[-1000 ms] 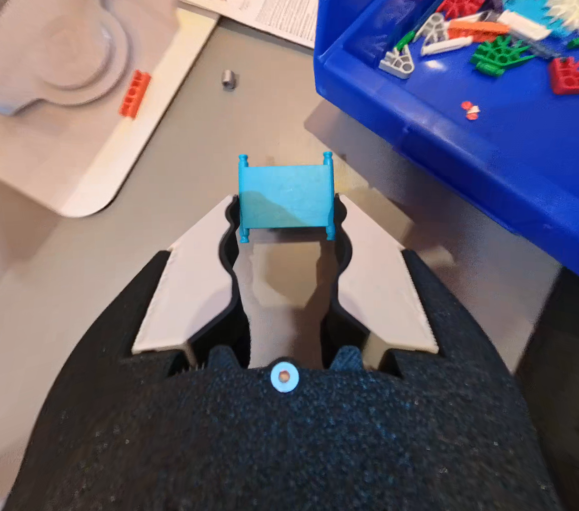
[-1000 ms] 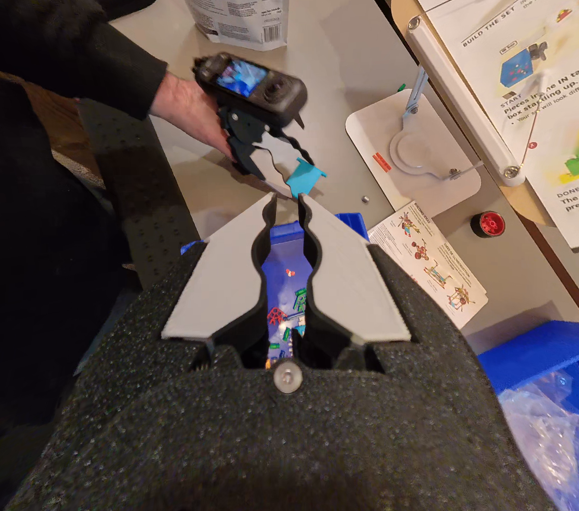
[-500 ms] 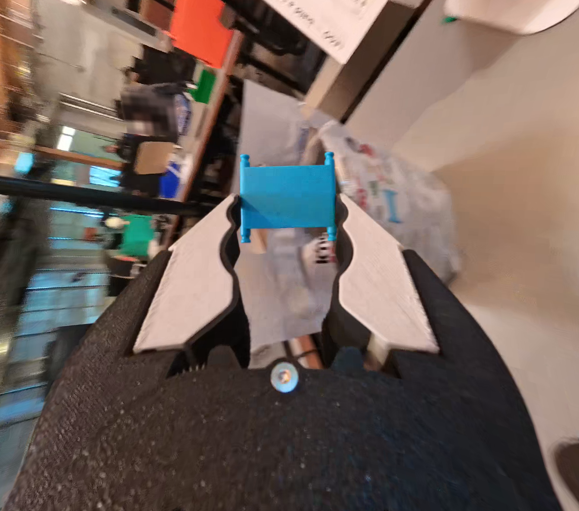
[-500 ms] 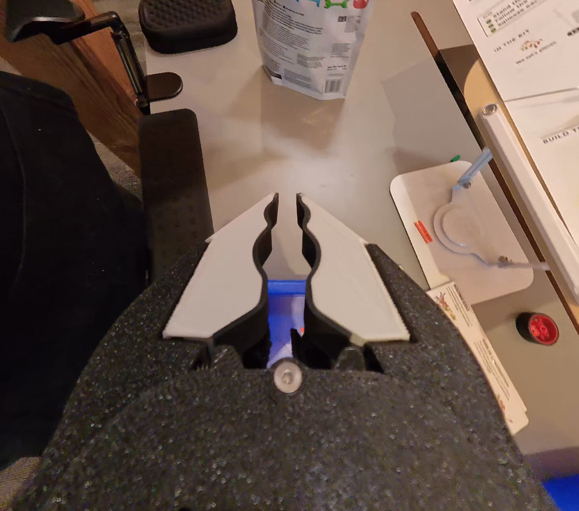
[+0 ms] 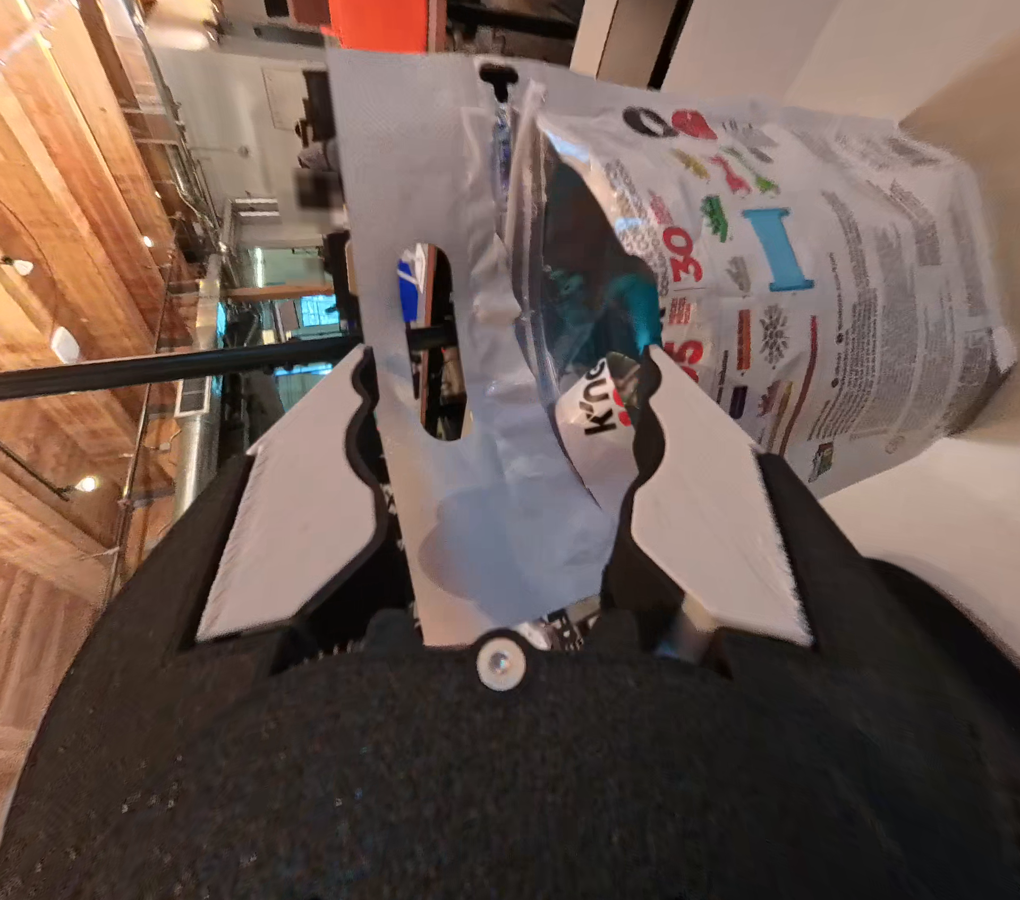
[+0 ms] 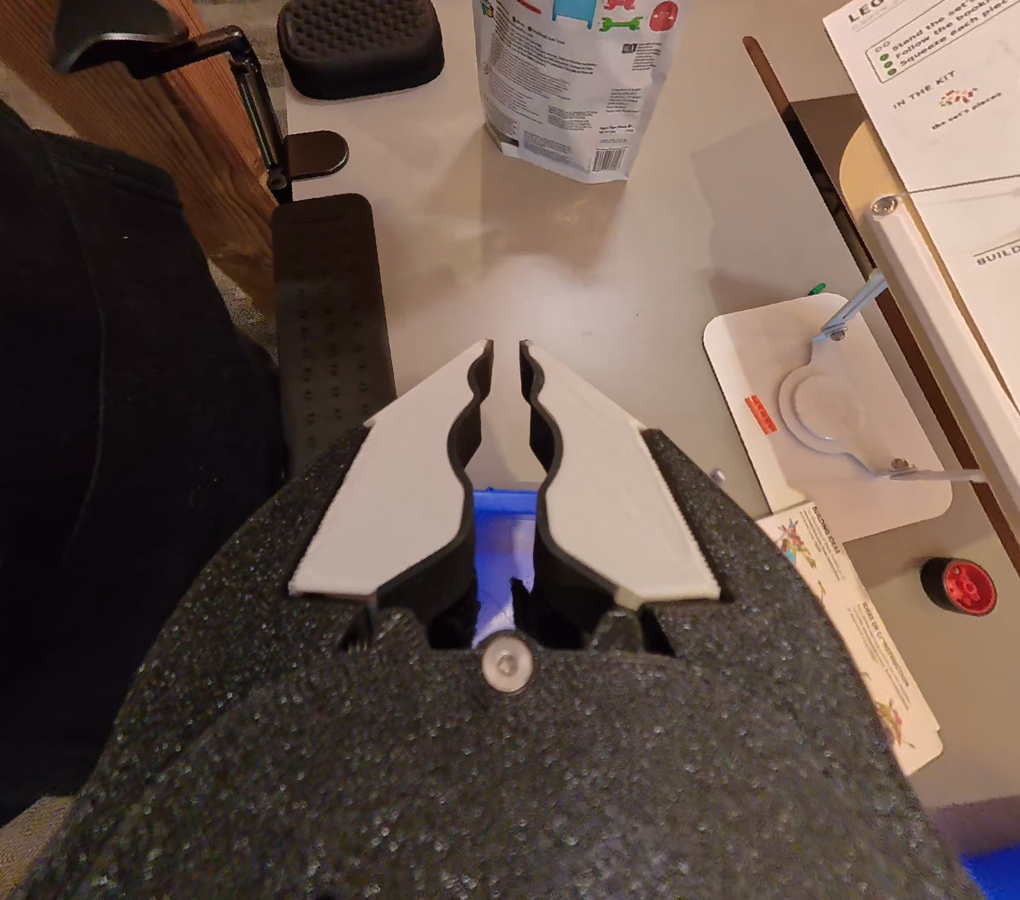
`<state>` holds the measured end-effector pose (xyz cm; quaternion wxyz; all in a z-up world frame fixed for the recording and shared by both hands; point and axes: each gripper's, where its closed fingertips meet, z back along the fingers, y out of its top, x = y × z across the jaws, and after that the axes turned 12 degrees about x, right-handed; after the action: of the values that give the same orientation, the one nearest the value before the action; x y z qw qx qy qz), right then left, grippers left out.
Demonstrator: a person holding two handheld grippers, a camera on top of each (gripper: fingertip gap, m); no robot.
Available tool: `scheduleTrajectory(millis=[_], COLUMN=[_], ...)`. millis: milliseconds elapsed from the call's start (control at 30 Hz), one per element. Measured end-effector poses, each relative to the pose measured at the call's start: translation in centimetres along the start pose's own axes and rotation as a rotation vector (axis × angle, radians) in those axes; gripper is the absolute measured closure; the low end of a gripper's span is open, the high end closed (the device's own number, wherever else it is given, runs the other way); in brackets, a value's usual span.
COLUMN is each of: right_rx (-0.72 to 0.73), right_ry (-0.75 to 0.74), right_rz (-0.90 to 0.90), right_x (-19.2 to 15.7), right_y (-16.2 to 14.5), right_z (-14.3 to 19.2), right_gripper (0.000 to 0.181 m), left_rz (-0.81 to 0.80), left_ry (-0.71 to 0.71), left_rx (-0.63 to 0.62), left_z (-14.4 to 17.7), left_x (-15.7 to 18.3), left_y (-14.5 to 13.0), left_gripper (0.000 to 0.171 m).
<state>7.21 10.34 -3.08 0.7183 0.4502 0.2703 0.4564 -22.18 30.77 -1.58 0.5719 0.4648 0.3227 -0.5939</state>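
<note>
In the left wrist view my left gripper [image 5: 506, 349] is open wide at the open mouth of a white printed pouch bag [image 5: 828, 266] that stands on the table. Its fingers straddle the bag's top flap without pressing on it. A teal-blue panel piece [image 5: 635, 305] lies inside the bag's mouth, clear of the pads. In the right wrist view my right gripper [image 6: 505, 343] hovers over the grey table [image 6: 552, 266], its jaws drawn almost together with only a narrow slit and nothing between them. The bag [image 6: 579, 45] stands at the far end of the table.
A white base plate with a metal stand [image 6: 828, 404] and a slanted instruction board [image 6: 938, 73] are at the right. A booklet [image 6: 844, 625] and a red wheel [image 6: 968, 586] lie near them. A blue bin [image 6: 505, 514] sits below the right gripper. Chair armrests [image 6: 331, 321] flank the left. About 35 cm separates my left fingertips from my right.
My left gripper carried the blue panel from beside the blue bin to the bag, then opened; the panel left the grasp and lies in the bag's mouth. The right gripper stayed nearly shut.
</note>
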Motion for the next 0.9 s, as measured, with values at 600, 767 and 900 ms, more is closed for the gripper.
scheduleTrajectory(millis=[600,767,900], right_rx=[0.000,-0.011,-0.008], right_ry=[-0.104,-0.128,-0.149], right_rz=[-0.173,-0.223,-0.261], right_x=[-0.8,-2.2,-2.9], right_y=[-4.5,-6.1,-7.3], right_z=[5.6,7.2,8.3], right_gripper=[0.174,0.174,0.175], left_rz=[0.536,0.552,0.608], left_ry=[-0.668,-0.739,-0.809], left_rx=[0.607,0.519,0.492], left_z=[-4.9,-10.6,-12.3], left_x=[20.2,25.4,27.1], left_y=[32.5,34.7,35.3], left_gripper=[0.122,0.127,0.134])
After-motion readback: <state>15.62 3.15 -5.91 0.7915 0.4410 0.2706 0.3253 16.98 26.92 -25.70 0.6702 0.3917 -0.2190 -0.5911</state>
